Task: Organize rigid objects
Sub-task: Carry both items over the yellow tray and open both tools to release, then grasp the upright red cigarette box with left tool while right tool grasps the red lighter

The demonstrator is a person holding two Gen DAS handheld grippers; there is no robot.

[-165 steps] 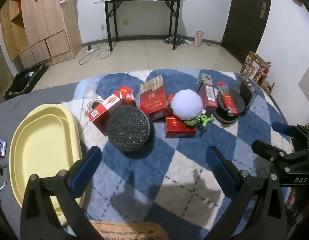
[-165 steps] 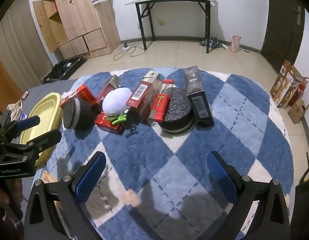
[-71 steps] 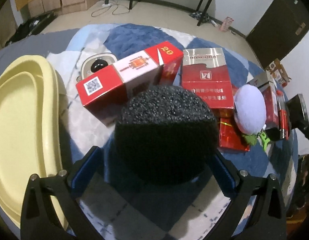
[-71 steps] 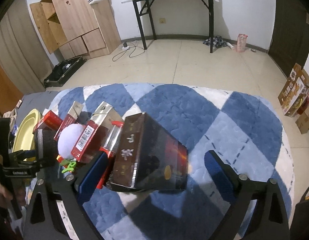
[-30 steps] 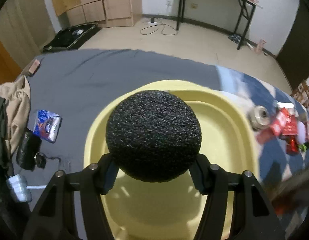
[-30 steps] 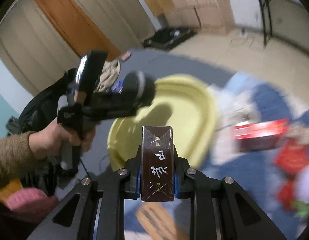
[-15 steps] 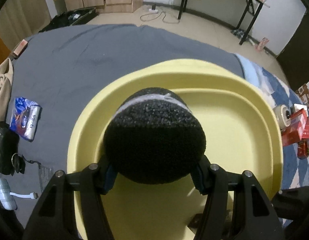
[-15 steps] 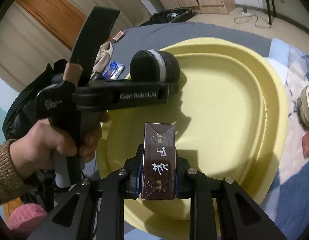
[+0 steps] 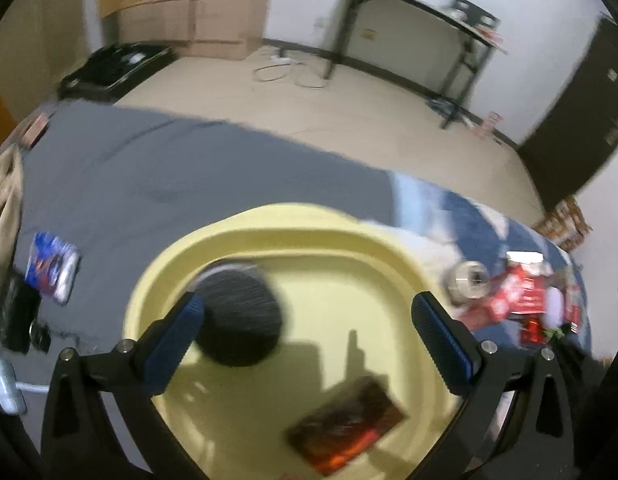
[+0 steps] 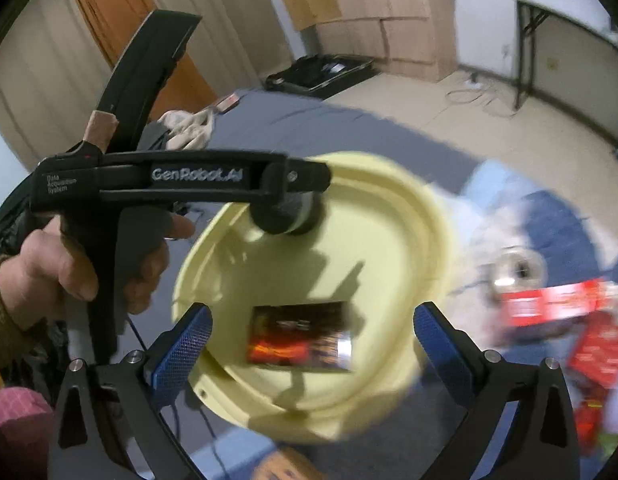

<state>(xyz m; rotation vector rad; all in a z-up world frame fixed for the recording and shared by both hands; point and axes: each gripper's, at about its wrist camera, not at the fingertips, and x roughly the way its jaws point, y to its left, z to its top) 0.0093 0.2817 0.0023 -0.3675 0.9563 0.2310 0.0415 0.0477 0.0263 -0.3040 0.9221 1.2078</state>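
Yellow tray [image 9: 349, 232] now holds both pieces: my left gripper [image 9: 309, 332] and right gripper [image 10: 311, 338] have sprung wide, empty, leaving black puck [image 9: 239, 316] and dark box [image 10: 301, 338] inside; red boxes [image 10: 549, 304] beside the tray remain.

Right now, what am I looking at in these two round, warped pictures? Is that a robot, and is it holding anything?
No robot: a person carries a trigger-operated hand-held gripper in each hand, each with a wide-angle camera looking along its blue-padded fingers. One picture is from the left hand-held gripper, the other from the right hand-held gripper, which also shows the person's left hand. Both stand open, holding nothing. Below lies a pale yellow oval plastic tray containing a round black foam puck and a dark brown glossy box. Red boxes lie blurred on the blue quilt.
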